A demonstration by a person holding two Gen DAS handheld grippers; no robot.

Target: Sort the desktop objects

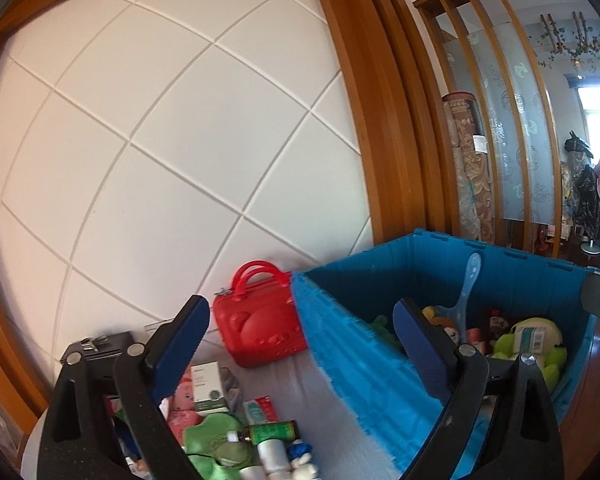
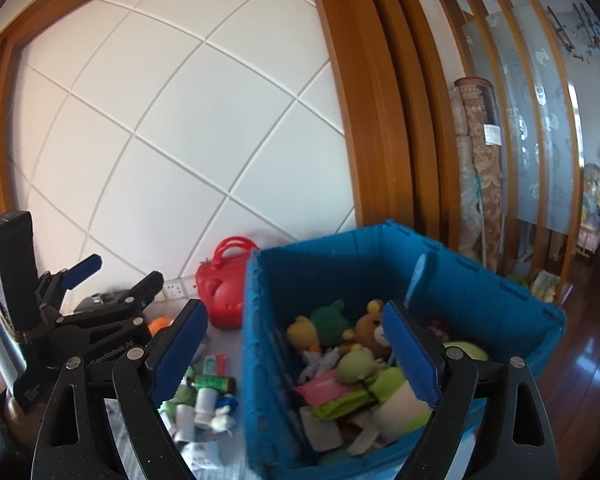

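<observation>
A blue crate (image 1: 340, 360) (image 2: 268, 380) stands on the table and holds soft toys, among them a brown bear (image 2: 374, 330) and a green plush (image 1: 536, 344). Loose items lie left of it: a green bottle (image 1: 272, 430) (image 2: 214, 382), a white box (image 1: 208, 388), white bottles (image 2: 204, 400) and a green plush (image 1: 216, 440). My left gripper (image 1: 300, 340) (image 2: 116, 276) is open and holds nothing, above these items near the crate's left wall. My right gripper (image 2: 296, 352) is open and holds nothing, straddling the crate's near left corner from above.
A red toy case (image 1: 260, 320) (image 2: 220, 292) stands against the white tiled wall behind the loose items. A black box (image 1: 96, 348) sits at the far left. A wooden door frame (image 1: 380, 120) and rolled carpets (image 2: 480, 180) rise behind the crate.
</observation>
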